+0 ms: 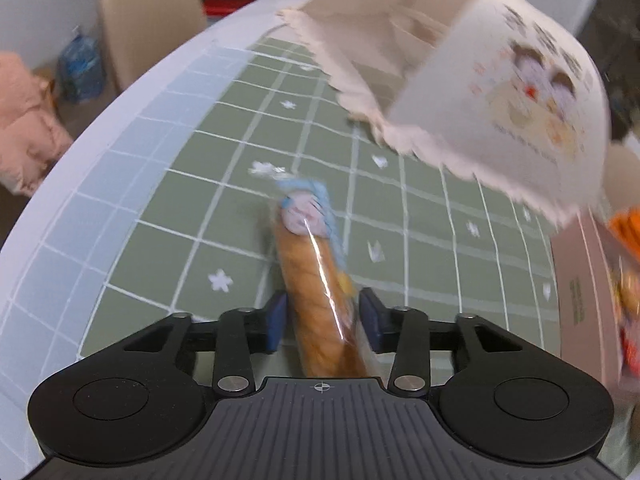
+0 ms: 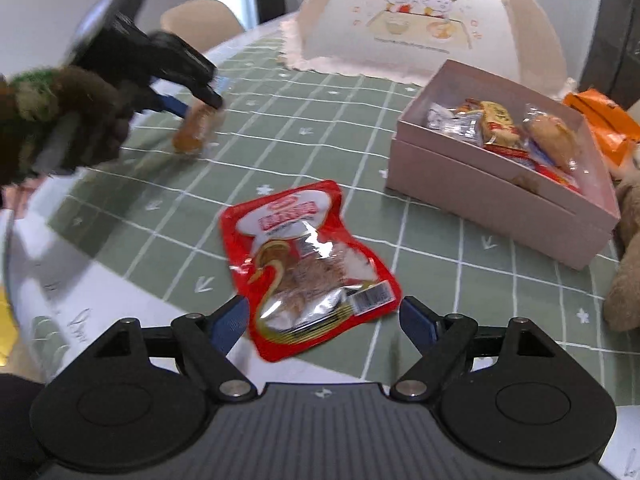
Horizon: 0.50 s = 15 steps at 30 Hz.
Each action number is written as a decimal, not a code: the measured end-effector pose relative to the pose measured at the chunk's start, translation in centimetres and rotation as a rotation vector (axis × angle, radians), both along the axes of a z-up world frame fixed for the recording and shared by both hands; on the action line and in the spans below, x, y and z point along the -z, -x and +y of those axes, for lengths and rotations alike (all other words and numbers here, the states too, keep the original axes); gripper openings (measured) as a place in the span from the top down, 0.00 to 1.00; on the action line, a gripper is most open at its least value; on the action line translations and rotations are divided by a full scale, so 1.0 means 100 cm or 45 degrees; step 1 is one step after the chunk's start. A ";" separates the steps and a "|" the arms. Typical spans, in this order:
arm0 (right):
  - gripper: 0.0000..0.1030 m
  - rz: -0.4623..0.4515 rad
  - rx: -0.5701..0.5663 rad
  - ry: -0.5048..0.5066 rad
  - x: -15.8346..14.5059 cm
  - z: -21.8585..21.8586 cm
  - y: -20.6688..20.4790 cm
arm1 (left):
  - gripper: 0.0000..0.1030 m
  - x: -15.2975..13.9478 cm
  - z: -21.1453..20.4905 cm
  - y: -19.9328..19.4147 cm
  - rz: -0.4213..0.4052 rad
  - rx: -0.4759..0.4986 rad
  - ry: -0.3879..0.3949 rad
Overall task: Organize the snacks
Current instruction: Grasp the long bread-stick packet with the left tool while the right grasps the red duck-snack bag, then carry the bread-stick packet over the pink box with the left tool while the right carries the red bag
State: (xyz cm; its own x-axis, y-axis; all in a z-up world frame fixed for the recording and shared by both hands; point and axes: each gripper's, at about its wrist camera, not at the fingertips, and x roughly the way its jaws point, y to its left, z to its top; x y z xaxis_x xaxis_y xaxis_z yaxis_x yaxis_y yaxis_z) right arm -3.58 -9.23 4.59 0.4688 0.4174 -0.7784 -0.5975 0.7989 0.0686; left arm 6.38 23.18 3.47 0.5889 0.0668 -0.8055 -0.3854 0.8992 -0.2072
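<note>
In the left wrist view, a long wrapped bread roll (image 1: pixel 316 280) is pinched between the blue pads of the left gripper (image 1: pixel 323 320), its blue-printed wrapper end pointing away over the green checked tablecloth (image 1: pixel 168 216). In the right wrist view, the right gripper (image 2: pixel 322 322) is held spread wide, nothing pressed between its pads, and a red snack pouch (image 2: pixel 308 268) is seen lying flat on the cloth, its near end between the two blue fingertips (whether either pad touches it cannot be told). Further out, to the right, a pale pink box (image 2: pixel 496 196) is set on the cloth, and several wrapped snacks (image 2: pixel 504 128) are seen inside it. An orange packet (image 2: pixel 604 120) is seen beyond the box's far right corner, and something brown and furry (image 2: pixel 628 256) is seen at the right edge, beside the box. To the left at about the same depth, the left gripper and its roll are seen again, blurred, carried by a gloved hand (image 2: pixel 76 128) above the cloth. Behind everything, a cream dome-shaped food cover (image 2: pixel 424 20) printed with two cartoon children is stood on the table, just behind the box. In the left view, a beige chair (image 1: pixel 148 16) is seen past the table's far edge.
</note>
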 end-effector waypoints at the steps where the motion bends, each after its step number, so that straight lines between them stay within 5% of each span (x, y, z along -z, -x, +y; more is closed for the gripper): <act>1: 0.20 0.000 -0.020 -0.019 -0.001 -0.001 -0.001 | 0.59 0.002 -0.006 0.003 0.014 0.031 -0.014; 4: 0.20 -0.019 -0.048 -0.035 -0.003 -0.002 -0.006 | 0.64 0.002 -0.019 0.018 0.017 0.112 -0.045; 15: 0.19 0.017 -0.135 -0.048 0.017 0.029 -0.041 | 0.66 0.001 -0.062 0.121 0.078 0.208 0.128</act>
